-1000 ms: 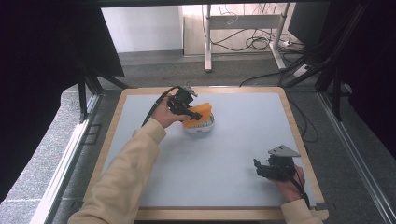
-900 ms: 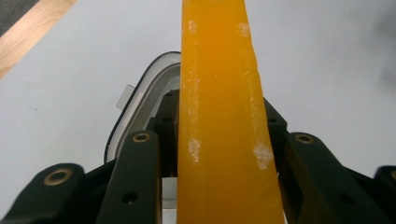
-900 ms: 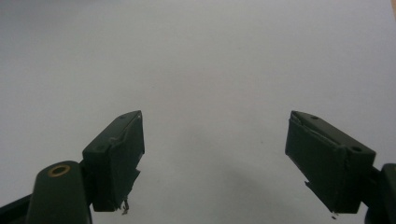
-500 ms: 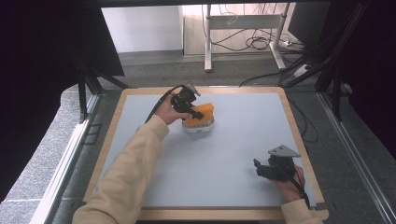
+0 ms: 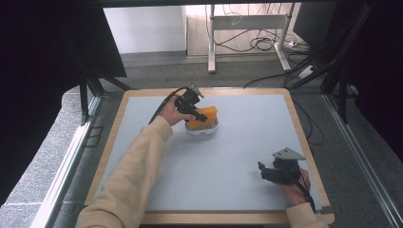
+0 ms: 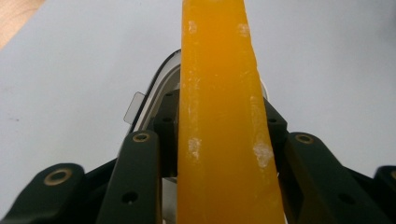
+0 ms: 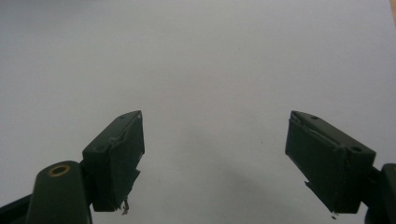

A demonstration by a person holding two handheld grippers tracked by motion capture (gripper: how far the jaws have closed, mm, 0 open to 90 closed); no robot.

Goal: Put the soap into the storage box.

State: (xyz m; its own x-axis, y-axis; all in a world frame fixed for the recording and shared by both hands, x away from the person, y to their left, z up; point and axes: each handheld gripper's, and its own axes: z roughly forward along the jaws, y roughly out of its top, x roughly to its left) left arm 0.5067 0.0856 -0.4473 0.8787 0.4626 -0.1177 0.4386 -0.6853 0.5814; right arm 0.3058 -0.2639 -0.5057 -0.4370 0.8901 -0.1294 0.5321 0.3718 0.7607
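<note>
Sponge clamped in left hand-held gripper, lifted slightly; right hand-held gripper open, unmoved

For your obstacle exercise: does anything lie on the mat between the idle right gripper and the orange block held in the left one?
Nothing visible: bare mat separates the right gripper from the orange block.

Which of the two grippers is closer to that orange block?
Left. The left gripper is shut on the orange block; the right gripper sits open, far off near the table's front right corner.
</note>
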